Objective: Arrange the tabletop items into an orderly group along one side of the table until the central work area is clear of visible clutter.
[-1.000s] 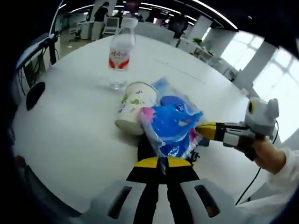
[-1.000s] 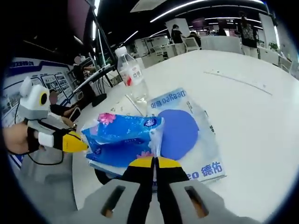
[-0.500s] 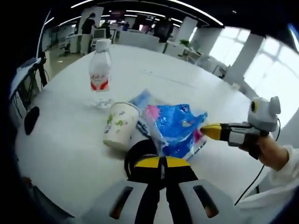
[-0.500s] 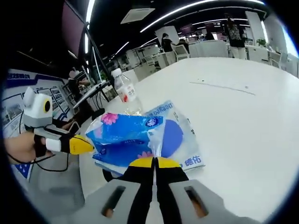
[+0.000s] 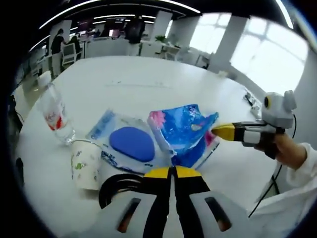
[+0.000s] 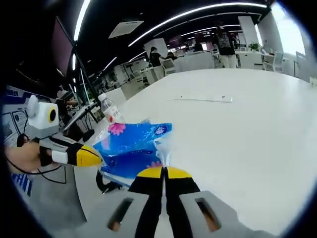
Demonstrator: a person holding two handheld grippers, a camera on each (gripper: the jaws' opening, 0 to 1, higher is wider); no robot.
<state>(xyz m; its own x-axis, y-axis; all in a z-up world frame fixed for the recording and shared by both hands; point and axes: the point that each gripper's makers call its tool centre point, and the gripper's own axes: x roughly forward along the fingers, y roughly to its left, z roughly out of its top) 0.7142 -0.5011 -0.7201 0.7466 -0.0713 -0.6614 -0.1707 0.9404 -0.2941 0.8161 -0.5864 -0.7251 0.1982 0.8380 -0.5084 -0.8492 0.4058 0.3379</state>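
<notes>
tissue pack carried between both grippers, clear of the table

my left gripper is clamped on the near edge of the blue tissue pack; my right gripper is clamped on the opposite edge of the same pack. the pack's long axis runs between the two claws, so both share the load and neither is nearer. it looks lifted off the table, though i cannot confirm the gap beneath it.

in the left gripper view, just beyond my jaws lie a black cable loop, a paper cup and a clear packet with a blue pad, crowded together. a water bottle stands just past the cup.

the table is white, smooth and bare further out. beyond it is an open office with desks, chairs and bright windows.
</notes>
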